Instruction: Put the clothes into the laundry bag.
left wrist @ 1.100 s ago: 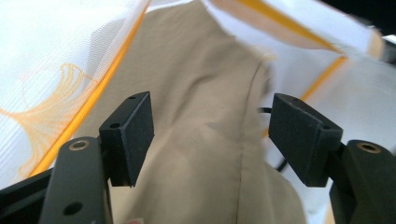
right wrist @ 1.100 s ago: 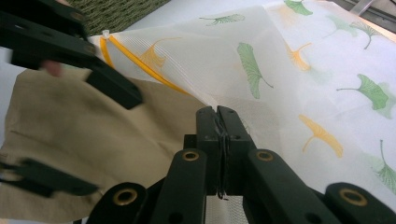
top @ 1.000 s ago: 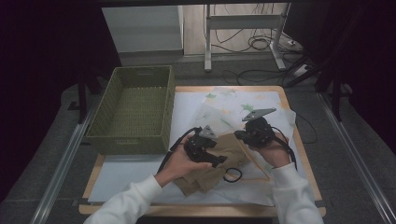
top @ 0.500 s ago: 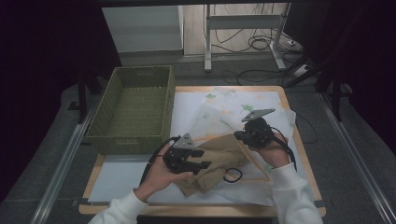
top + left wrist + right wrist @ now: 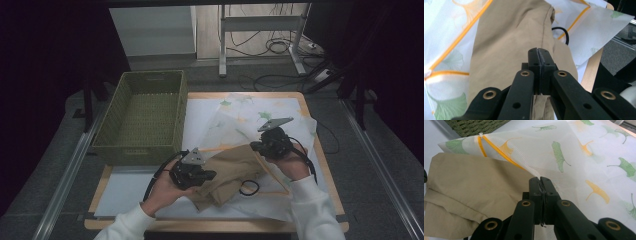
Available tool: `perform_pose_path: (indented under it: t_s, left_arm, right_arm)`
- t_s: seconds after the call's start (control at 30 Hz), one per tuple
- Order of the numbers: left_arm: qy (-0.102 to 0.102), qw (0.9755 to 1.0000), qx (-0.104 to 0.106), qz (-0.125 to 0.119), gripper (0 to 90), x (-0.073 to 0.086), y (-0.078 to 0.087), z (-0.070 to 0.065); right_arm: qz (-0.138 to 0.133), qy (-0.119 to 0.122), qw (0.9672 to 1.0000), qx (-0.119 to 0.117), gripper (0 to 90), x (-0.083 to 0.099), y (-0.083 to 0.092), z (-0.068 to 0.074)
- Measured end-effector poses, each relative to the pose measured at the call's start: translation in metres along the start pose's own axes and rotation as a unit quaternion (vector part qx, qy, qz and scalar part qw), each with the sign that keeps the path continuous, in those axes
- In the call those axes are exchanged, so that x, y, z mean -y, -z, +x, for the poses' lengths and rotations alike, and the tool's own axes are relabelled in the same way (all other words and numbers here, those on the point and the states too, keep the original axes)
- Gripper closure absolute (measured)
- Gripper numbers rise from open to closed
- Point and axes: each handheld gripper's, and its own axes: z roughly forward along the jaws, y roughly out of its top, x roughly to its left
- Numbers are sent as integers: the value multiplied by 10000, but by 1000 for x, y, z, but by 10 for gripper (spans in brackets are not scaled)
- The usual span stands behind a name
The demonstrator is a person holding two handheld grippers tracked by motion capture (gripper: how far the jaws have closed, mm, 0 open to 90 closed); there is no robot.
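A tan cloth [image 5: 234, 169] lies crumpled at the mouth of a white mesh bag [image 5: 235, 125] printed with green and orange leaves and edged in orange. At the cloth's left end, my left gripper [image 5: 209, 175] has just been closing and is shut on a fold of it. In the left gripper view the jaws [image 5: 539, 51] meet, with tan cloth [image 5: 506, 42] pinched between them. My right gripper [image 5: 256, 146] is shut on the bag's rim above the cloth. The right gripper view shows its jaws [image 5: 539, 180] clamped on the mesh bag [image 5: 584, 162] beside the tan cloth [image 5: 471, 187].
A green woven basket [image 5: 145, 117] stands at the table's left rear, close to my left hand. A black cable loop [image 5: 248, 188] lies on the bag by the cloth. The wooden table edge [image 5: 327, 170] runs down the right side.
My left gripper has moved left and nearer to me along the tan cloth, and its jaws have shut on the cloth's end. The right gripper has stayed put.
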Motion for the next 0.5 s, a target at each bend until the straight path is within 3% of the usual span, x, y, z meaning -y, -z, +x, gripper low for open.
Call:
perform_pose_path:
  t_s: [0.37, 0.5]
  left_arm:
    - [15, 9994, -24, 356, 900, 24, 3, 2]
    - [70, 9989, 80, 454, 900, 36, 3, 3]
  right_arm:
    - [-2, 10, 10000, -7, 872, -1, 0, -1]
    - [-48, 49, 10000, -6, 873, -2, 1, -2]
